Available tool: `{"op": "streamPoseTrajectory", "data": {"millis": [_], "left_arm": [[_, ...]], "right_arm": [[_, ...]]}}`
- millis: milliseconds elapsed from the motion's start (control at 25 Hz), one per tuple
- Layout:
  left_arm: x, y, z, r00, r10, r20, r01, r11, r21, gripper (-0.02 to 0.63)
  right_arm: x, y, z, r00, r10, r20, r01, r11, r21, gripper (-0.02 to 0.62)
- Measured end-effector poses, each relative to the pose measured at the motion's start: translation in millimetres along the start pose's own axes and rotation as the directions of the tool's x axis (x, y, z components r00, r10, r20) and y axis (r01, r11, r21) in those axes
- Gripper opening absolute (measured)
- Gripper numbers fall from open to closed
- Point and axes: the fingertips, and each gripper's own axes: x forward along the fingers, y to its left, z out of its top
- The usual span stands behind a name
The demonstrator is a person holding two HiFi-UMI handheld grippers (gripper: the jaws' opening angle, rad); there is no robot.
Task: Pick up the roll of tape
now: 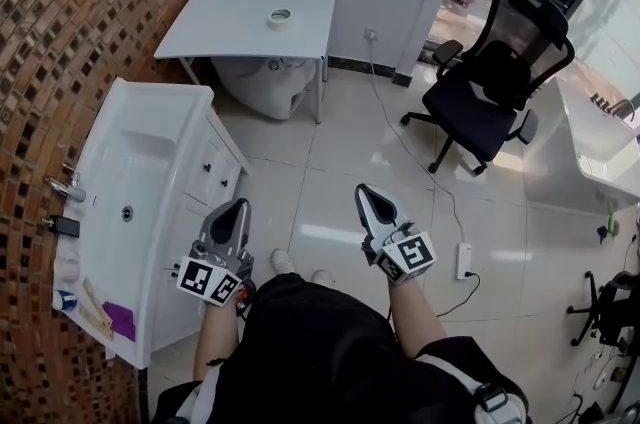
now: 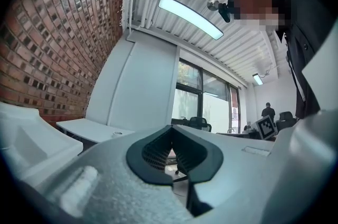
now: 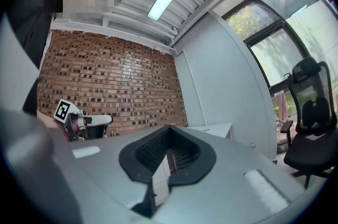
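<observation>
Head view: roll of tape [image 1: 280, 16] lies flat on the white desk [image 1: 215, 32] at upper centre, well apart from the left gripper [image 1: 234, 210] and right gripper [image 1: 368, 196], both clenched empty, evidently because the tape is beyond reach.

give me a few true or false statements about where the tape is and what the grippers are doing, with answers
1. The roll of tape lies on the white table. True.
2. The left gripper and the right gripper are both shut, with nothing between their jaws. True.
3. The left gripper is touching the roll of tape. False: the tape lies well ahead of both grippers, untouched.
4. A stool stands to the right of the white table. False: a black office chair stands there, by the window.
</observation>
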Motion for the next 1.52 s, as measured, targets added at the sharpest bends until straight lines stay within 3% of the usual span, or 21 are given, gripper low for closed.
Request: {"op": "streamPoseTrajectory", "data": {"millis": [200, 480, 800, 1240, 1520], "left_arm": [[25.4, 12.6, -4.8, 1.0, -0.017, 0.001, 0.017, 1.0, 0.0, 0.002], [86.0, 41.9, -1.6, 0.994, -0.107, 0.027, 0.108, 0.994, -0.02, 0.002], [146.9, 74.4, 4.2, 0.986, -0.163, 0.031, 0.163, 0.986, -0.017, 0.002], [172.9, 138.1, -2.1, 0.992, -0.121, 0.028, 0.122, 0.991, -0.058, 0.002], [183.8, 171.5, 0.0, 0.992, -0.126, 0.02, 0.127, 0.991, -0.045, 0.002]], "right_arm": [[9.7, -18.4, 0.4, 1.0, -0.016, -0.01, 0.016, 1.0, -0.023, 0.006], [44.0, -50.5, 16.4, 0.995, -0.1, 0.009, 0.1, 0.993, -0.064, 0.006], [85.2, -89.2, 19.3, 0.989, -0.147, 0.004, 0.147, 0.985, -0.089, 0.006], [153.2, -103.7, 11.2, 0.992, -0.124, -0.028, 0.12, 0.987, -0.108, 0.006], [194.0, -99.8, 3.1, 0.993, -0.112, -0.041, 0.107, 0.989, -0.104, 0.006]]}}
